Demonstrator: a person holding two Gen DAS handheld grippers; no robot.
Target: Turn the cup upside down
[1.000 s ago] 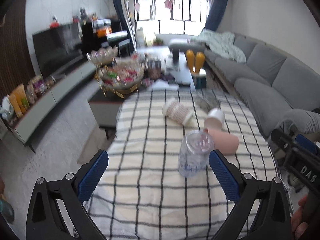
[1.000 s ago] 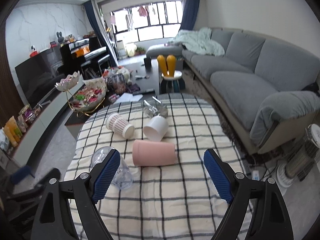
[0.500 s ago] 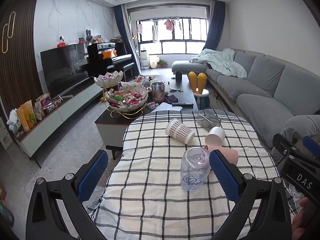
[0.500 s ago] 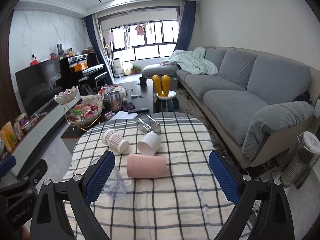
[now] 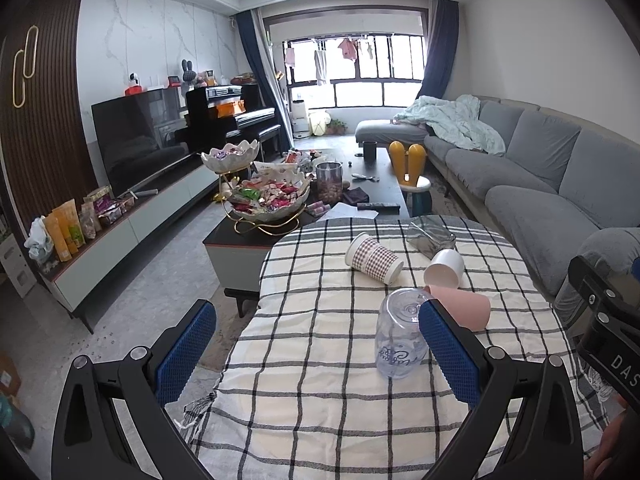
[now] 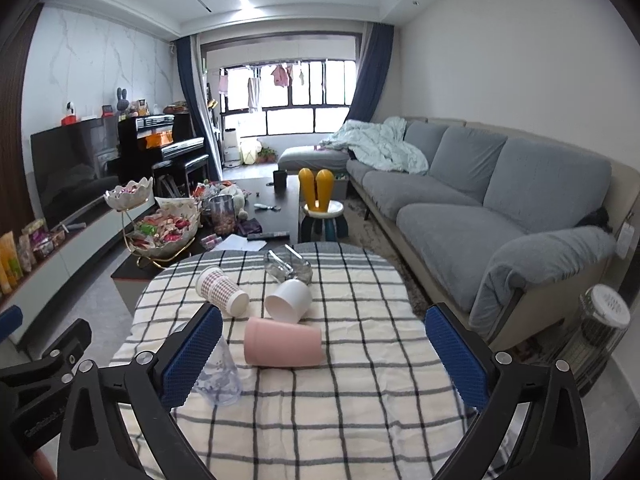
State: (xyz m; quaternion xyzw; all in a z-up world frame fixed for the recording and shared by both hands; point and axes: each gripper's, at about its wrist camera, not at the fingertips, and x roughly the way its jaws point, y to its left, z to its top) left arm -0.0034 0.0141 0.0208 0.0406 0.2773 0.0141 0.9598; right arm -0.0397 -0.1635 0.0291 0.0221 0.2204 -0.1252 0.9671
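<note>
Clear cup (image 5: 400,332) stands upside down on the checked worktop (image 5: 320,360) near the front – flip looks done. Left tongs (image 5: 316,352) & right tongs (image 6: 324,356) both wide apart, holding nothing. Pink cup (image 6: 283,342) + others lie on their sides.

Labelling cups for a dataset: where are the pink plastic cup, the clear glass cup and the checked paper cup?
pink plastic cup (image 6: 284,342), right wrist view, side wall
clear glass cup (image 5: 400,334), left wrist view, side wall
checked paper cup (image 5: 372,256), left wrist view, side wall

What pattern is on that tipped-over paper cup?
The paper cup has a brown-and-white check with a plain white rim; clearest in the left wrist view.
</note>
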